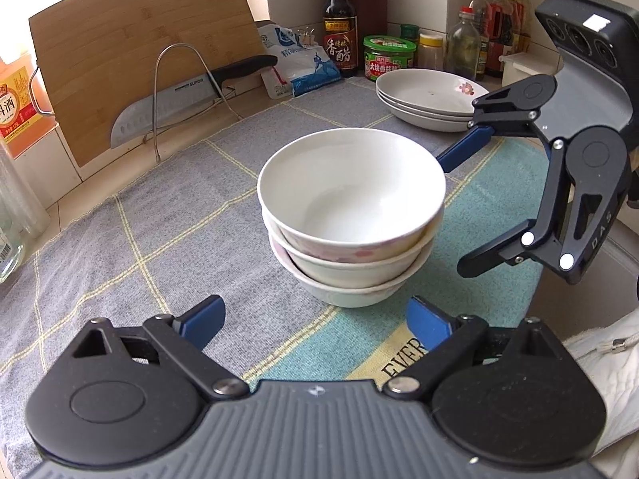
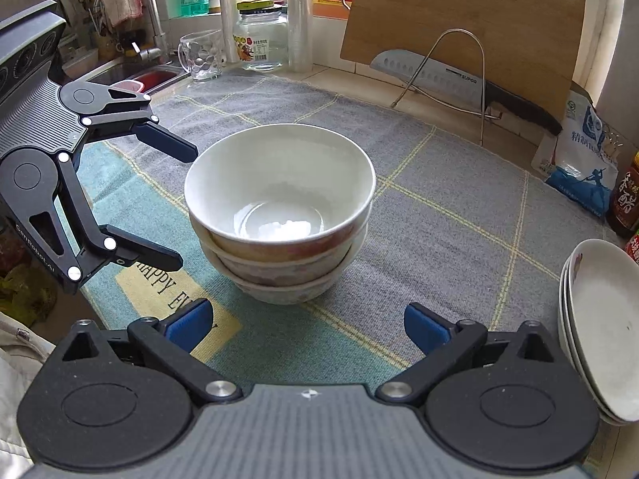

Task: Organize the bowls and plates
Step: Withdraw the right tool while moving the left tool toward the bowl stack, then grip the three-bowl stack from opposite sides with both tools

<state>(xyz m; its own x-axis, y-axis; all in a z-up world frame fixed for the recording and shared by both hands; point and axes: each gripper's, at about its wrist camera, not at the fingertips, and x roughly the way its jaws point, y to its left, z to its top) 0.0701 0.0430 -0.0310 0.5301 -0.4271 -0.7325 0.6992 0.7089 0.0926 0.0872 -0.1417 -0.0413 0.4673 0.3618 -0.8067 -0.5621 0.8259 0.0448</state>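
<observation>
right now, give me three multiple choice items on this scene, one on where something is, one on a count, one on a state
1. Where does the knife rest?
A. in the wire rack against the cutting board
B. inside the top bowl
C. on the plate stack

2. How many bowls are in the bowl stack?
A. one
B. three
C. five

3. What state are the left gripper and right gripper in?
A. both shut on a bowl
B. one holding a plate
C. both open, holding nothing

Answers:
1 A, the blade lies through the wire rack in front of the cutting board.
2 B, three nested rims show.
3 C, each pair of jaws stands apart, clear of the bowls.
</observation>
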